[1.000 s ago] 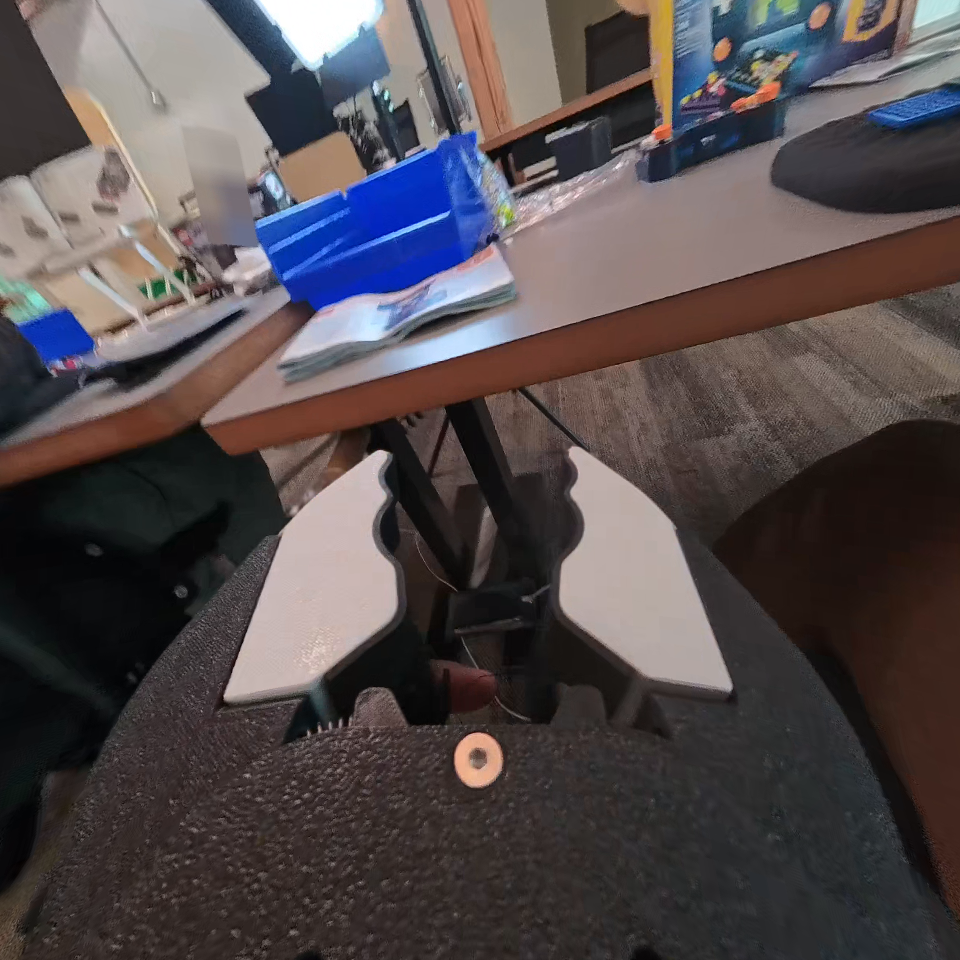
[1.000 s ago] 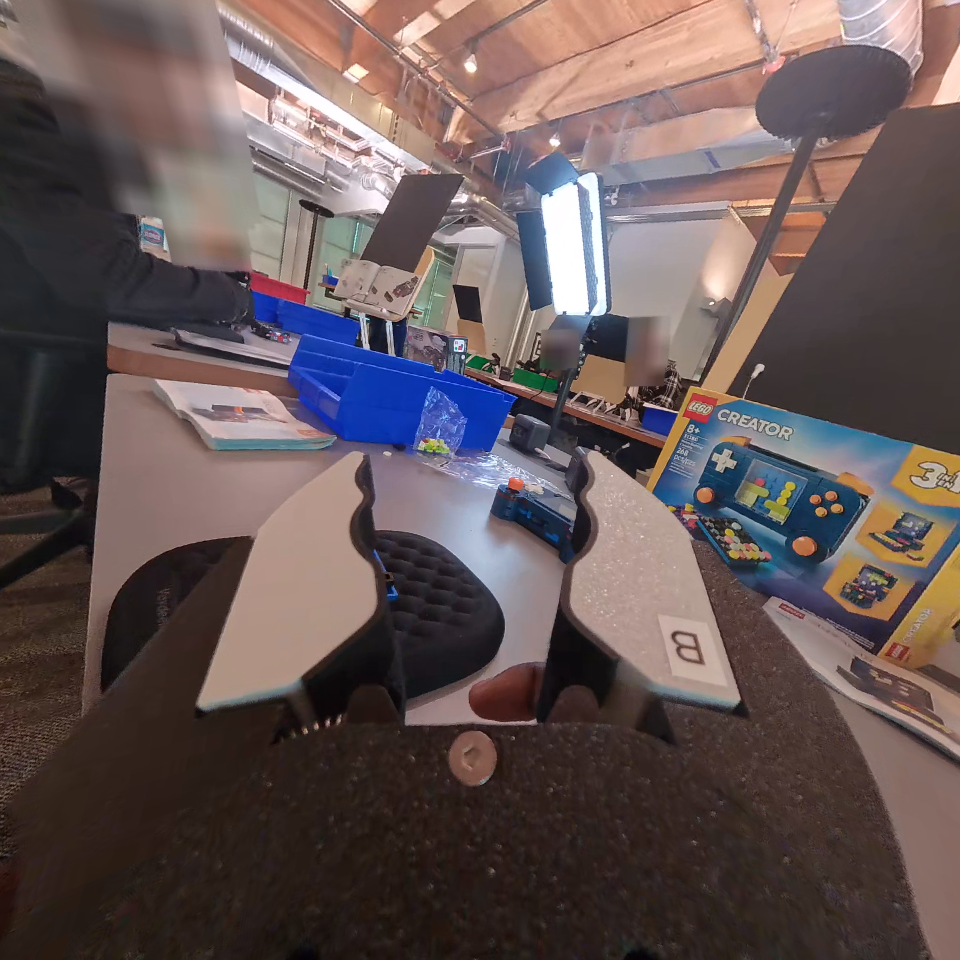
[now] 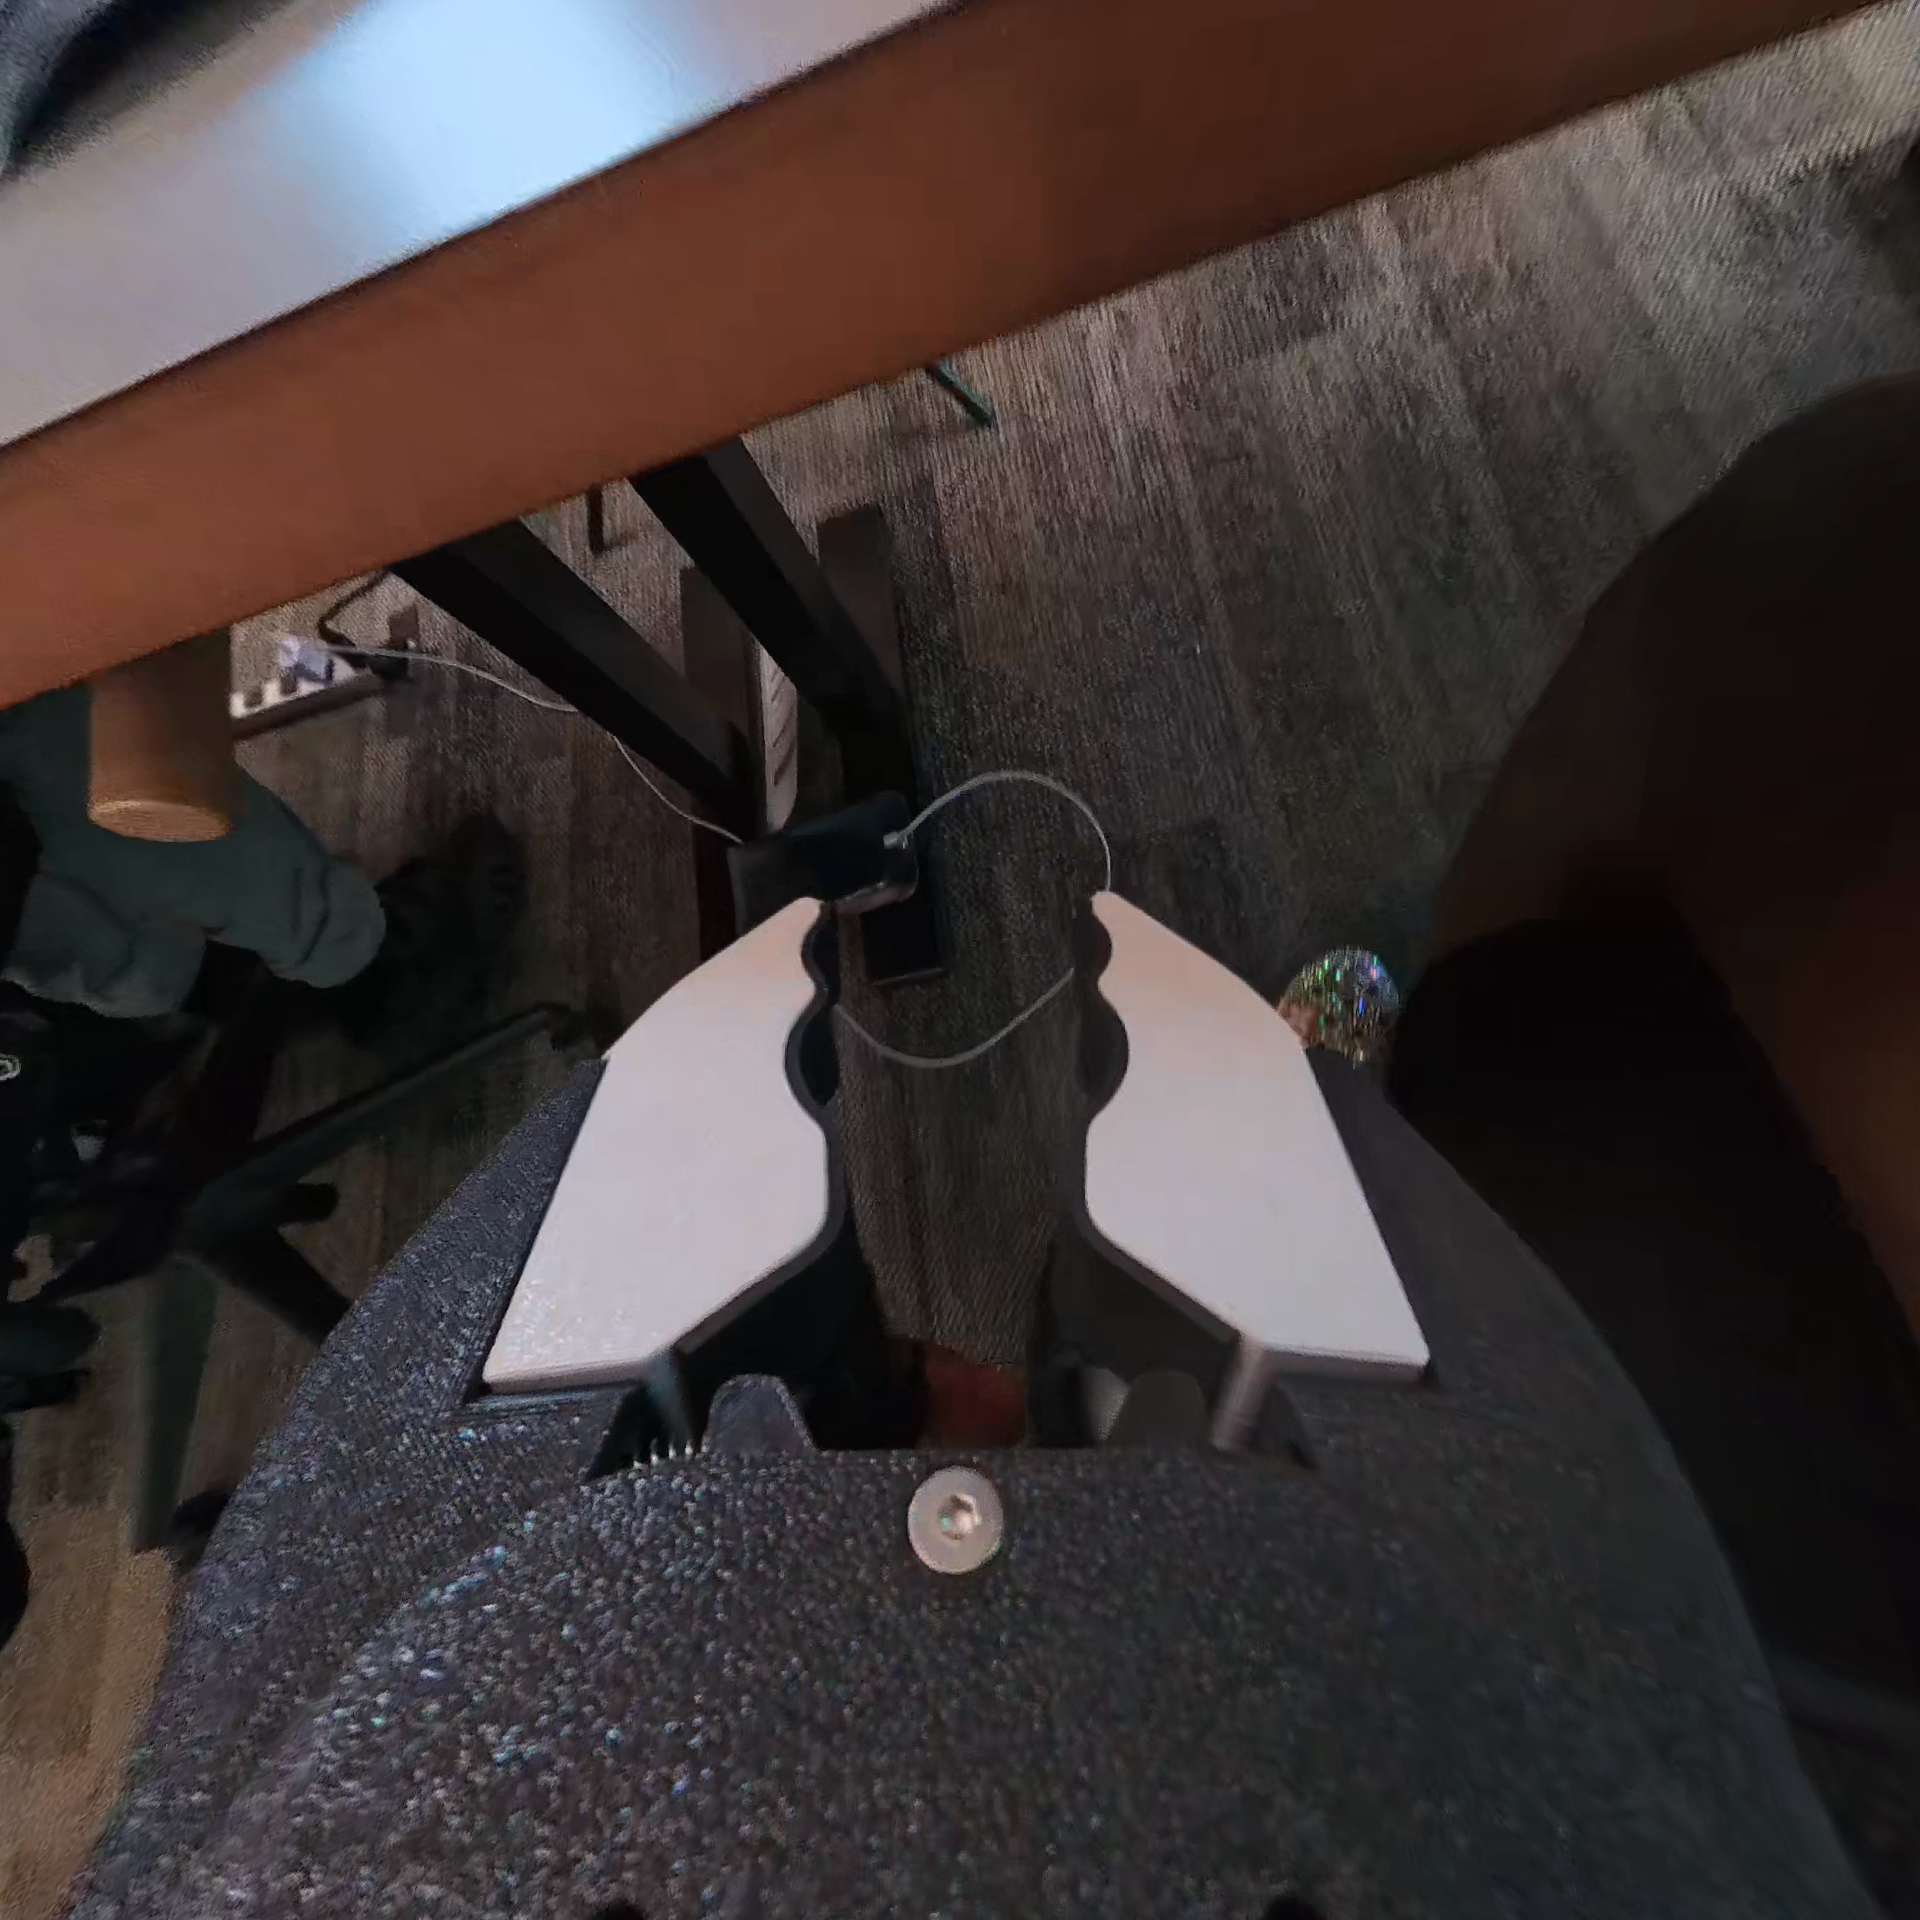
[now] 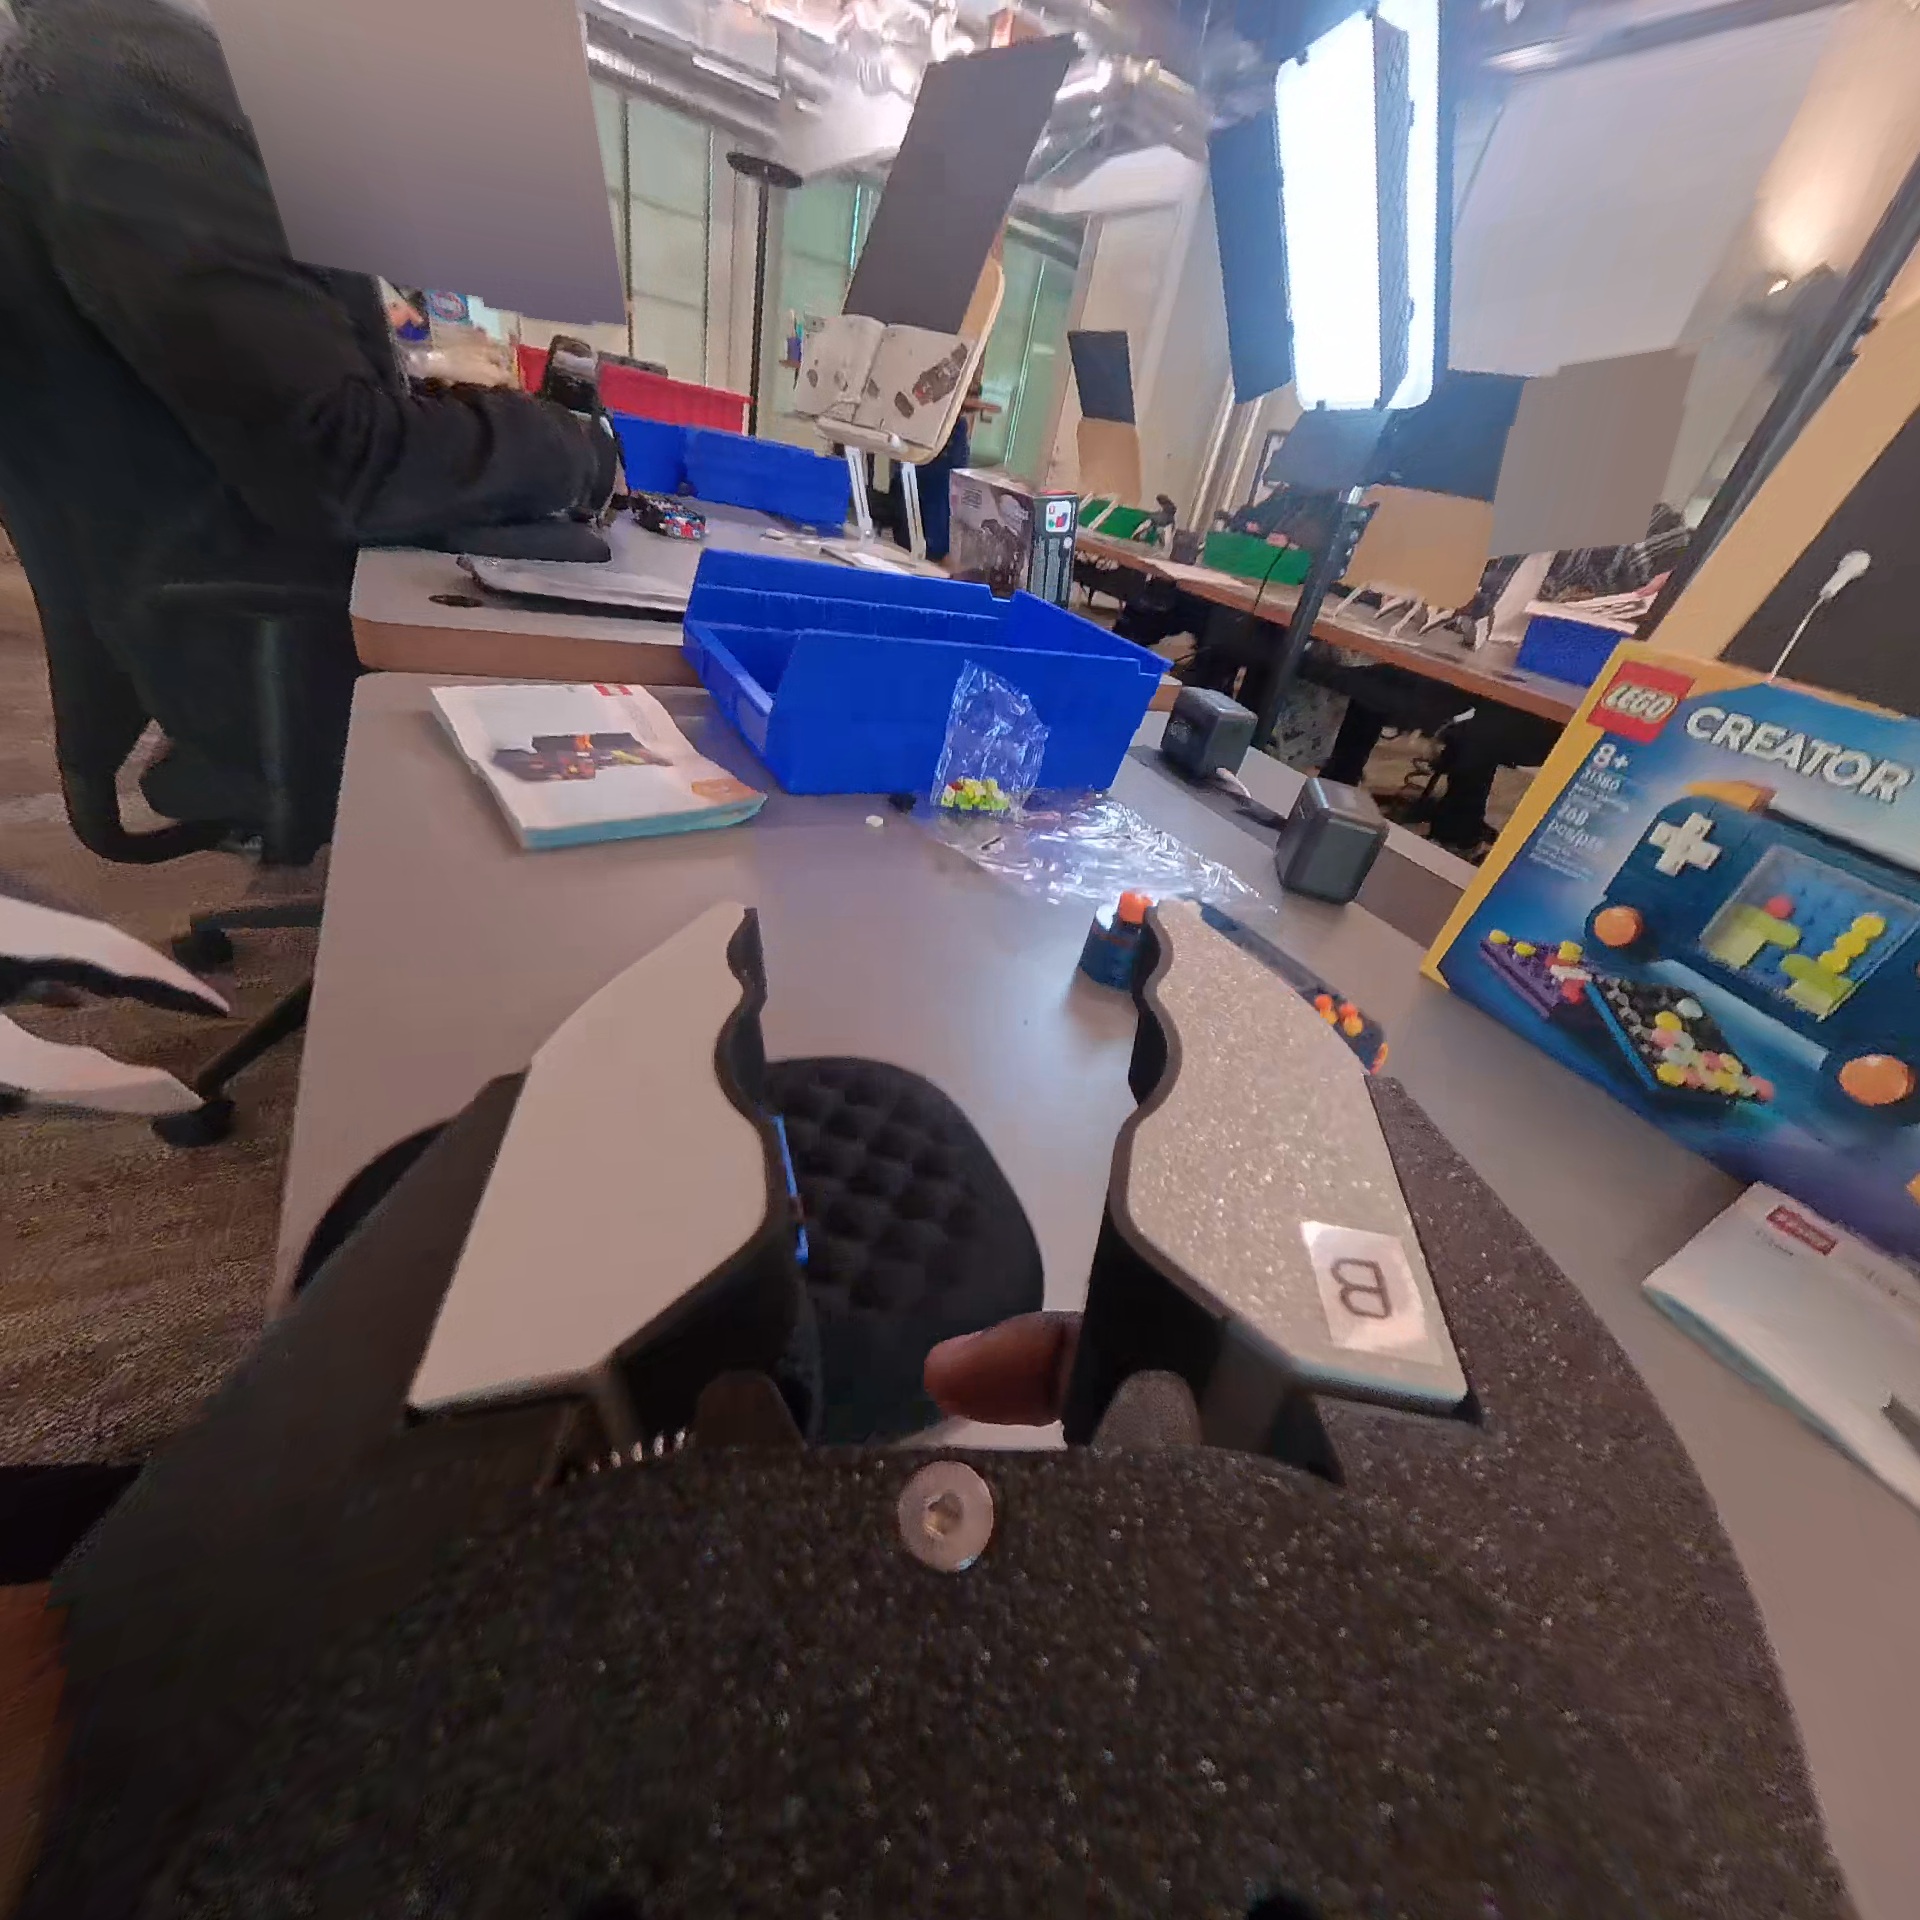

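My left gripper (image 3: 956, 925) is open and empty. It points down below the brown table edge (image 3: 935, 260) at grey carpet (image 3: 1299, 520), black table legs (image 3: 748, 623) and a thin grey wire (image 3: 966, 1049). My right gripper (image 4: 951, 925) is open and empty, a little above the grey table (image 4: 540, 935). It hangs over a black dimpled pad (image 4: 894, 1205) on which a small blue piece (image 4: 792, 1184) shows by the left finger. A dark blue brick model (image 4: 1112, 945) with orange knobs lies just beyond the right fingertip.
On the table are a blue bin (image 4: 914, 675), a booklet (image 4: 592, 764), a clear bag of green pieces (image 4: 987, 758), a toy box (image 4: 1714, 935) and a leaflet (image 4: 1808, 1340). A person in black (image 4: 208, 364) sits at the far left. A leg (image 3: 1714, 935) is at my left gripper's right. The tips of one gripper are about 40 cm away from the tips of the other. From my right tips it is roughly 25 cm to the dark blue brick model (image 4: 1112, 945); from my left, 40 cm.
My left gripper has tipped down below the table edge, so the bin and booklet have left its view. My right gripper has shifted slightly and stays open over the pad.
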The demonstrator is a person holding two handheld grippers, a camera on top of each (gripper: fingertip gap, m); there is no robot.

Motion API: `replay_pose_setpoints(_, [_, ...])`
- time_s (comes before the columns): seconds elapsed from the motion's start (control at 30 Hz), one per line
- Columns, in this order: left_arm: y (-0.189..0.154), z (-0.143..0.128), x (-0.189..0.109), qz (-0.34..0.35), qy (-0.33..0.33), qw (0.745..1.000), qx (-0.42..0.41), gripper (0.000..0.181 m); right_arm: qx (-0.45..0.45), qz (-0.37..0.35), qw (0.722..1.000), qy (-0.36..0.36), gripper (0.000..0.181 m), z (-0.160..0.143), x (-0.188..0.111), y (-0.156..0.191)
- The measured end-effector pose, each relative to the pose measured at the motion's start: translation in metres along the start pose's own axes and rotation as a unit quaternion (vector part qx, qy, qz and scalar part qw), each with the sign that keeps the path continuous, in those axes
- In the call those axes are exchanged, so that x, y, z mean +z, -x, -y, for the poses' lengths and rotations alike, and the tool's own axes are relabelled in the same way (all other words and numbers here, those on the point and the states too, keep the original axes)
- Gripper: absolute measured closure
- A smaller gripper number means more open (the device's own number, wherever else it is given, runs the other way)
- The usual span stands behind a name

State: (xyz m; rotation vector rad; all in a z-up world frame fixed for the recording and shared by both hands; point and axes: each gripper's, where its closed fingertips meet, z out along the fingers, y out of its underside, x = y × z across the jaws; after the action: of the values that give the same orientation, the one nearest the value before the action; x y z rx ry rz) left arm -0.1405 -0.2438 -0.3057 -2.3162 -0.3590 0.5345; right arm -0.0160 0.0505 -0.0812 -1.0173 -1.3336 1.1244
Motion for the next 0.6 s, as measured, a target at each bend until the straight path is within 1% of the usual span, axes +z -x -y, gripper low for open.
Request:
replay_pose_setpoints(0.1, [-0.003, -0.01, -0.001, -0.004, 0.034, 0.999, 0.014, 0.142, -0.011, 0.012, 0.999, 0.032, 0.112, 0.045, 0.003, -0.006])
replay_pose_setpoints(0.23, [0.003, -0.029, -0.005, 0.003, 0.077, 0.997, -0.024, 0.143, -0.011, 0.033, 0.997, 0.07, 0.11, 0.103, 0.002, -0.012])
replay_pose_setpoints(0.3, [0.003, -0.035, -0.009, 0.001, 0.086, 0.996, -0.031, 0.146, -0.013, 0.041, 0.995, 0.089, 0.109, 0.128, -0.002, -0.015])
replay_pose_setpoints(0.37, [0.002, -0.038, -0.013, 0.002, 0.095, 0.995, -0.039, 0.145, -0.026, 0.047, 0.993, 0.107, 0.109, 0.147, -0.007, -0.018])
replay_pose_setpoints(0.43, [0.002, -0.04, -0.015, 0.004, 0.101, 0.994, -0.041, 0.145, -0.037, 0.057, 0.991, 0.119, 0.109, 0.159, -0.013, -0.019])
replay_pose_setpoints(0.5, [0.006, -0.049, -0.014, 0.015, 0.123, 0.992, -0.032, 0.15, -0.036, 0.064, 0.991, 0.115, 0.109, 0.164, -0.017, -0.02])
replay_pose_setpoints(0.6, [0.006, -0.061, -0.016, 0.014, 0.145, 0.989, -0.019, 0.162, -0.017, 0.079, 0.99, 0.114, 0.11, 0.158, -0.02, -0.011])
